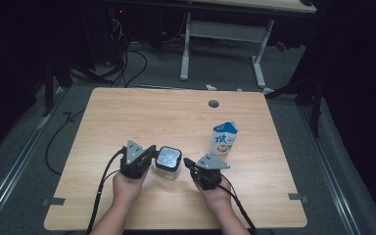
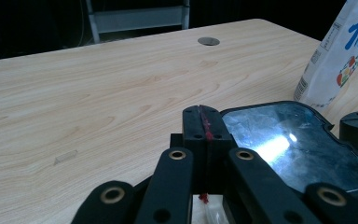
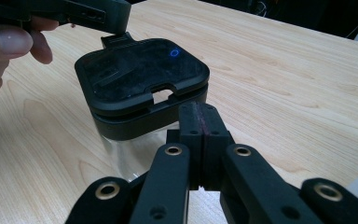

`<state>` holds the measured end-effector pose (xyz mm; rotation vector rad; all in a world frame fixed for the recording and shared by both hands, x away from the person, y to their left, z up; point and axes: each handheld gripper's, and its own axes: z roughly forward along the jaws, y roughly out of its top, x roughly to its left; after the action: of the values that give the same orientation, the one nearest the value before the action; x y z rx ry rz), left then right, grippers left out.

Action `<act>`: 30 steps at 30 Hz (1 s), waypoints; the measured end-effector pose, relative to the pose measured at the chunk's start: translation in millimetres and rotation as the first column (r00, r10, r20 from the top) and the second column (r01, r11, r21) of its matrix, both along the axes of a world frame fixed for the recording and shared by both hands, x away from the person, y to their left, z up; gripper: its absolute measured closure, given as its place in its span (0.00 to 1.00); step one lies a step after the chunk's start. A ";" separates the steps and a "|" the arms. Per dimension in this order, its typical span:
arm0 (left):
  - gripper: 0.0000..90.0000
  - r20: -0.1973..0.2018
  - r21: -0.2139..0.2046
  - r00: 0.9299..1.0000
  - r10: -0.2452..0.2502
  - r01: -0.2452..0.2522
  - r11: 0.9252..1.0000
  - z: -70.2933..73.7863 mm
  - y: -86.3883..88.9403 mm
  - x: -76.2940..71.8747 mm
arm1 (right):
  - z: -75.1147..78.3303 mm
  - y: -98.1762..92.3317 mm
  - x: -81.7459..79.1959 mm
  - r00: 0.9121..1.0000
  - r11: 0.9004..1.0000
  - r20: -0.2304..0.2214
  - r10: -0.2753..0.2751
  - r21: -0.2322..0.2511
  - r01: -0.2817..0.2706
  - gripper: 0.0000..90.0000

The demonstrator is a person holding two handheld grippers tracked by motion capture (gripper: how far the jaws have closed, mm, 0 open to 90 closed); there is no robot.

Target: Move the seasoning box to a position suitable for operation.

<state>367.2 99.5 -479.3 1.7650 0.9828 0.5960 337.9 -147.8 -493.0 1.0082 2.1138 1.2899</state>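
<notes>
A clear container with a black lid [image 1: 168, 158] stands on the wooden table [image 1: 142, 112] between my two grippers. My left gripper [image 1: 152, 152] is shut, its tips at the lid's left edge. In the left gripper view the shut jaws [image 2: 204, 122] sit just left of the shiny lid [image 2: 298, 144]. My right gripper [image 1: 186, 162] is also shut and points at the lid from the right. In the right gripper view its tips [image 3: 200, 116] lie against the lid's near edge by a notch, and the left gripper [image 3: 114, 18] hovers over the lid's small tab [image 3: 116, 41]. Nothing shows between either pair of jaws.
A blue and white carton [image 1: 223, 138] stands upright just right of the container, also close by in the left gripper view [image 2: 340, 56]. A round cable hole [image 1: 213, 104] lies near the table's far edge. A white desk frame [image 1: 223, 29] and cables stand on the floor beyond.
</notes>
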 end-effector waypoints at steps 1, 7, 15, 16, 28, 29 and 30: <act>1.00 -0.001 -0.001 1.000 0.001 -0.001 1.000 -0.1 0.1 0.1 | 0.1 0.0 0.1 1.000 1.000 0.003 0.001 -0.003 -0.001 1.00; 1.00 0.003 0.004 1.000 -0.002 0.002 1.000 0.0 0.0 0.1 | 1.2 1.5 0.7 1.000 1.000 0.002 0.002 0.001 -0.002 0.99; 1.00 0.001 -0.001 1.000 0.001 -0.001 1.000 -0.5 0.7 0.4 | 2.8 4.6 0.9 1.000 1.000 0.005 0.009 0.002 -0.009 0.99; 1.00 0.000 -0.004 1.000 0.002 -0.002 1.000 -0.7 1.1 0.5 | 3.0 4.7 1.0 1.000 1.000 0.006 0.010 0.001 -0.010 0.99; 1.00 0.002 -0.009 1.000 -0.004 0.004 1.000 -1.2 1.3 0.4 | 2.7 5.4 1.2 1.000 1.000 0.004 0.009 0.003 -0.009 0.99; 1.00 0.003 -0.012 1.000 -0.004 0.004 1.000 -1.4 1.2 0.4 | 2.7 5.4 1.3 1.000 1.000 0.004 0.009 0.003 -0.010 0.99; 1.00 0.002 -0.011 1.000 -0.005 0.005 1.000 -1.3 1.1 0.3 | 2.7 5.3 1.3 1.000 1.000 0.004 0.011 0.002 -0.011 0.99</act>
<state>367.4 100.6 -480.6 1.7564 0.9784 0.5887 339.2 -142.5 -490.3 0.9958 2.1181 1.2983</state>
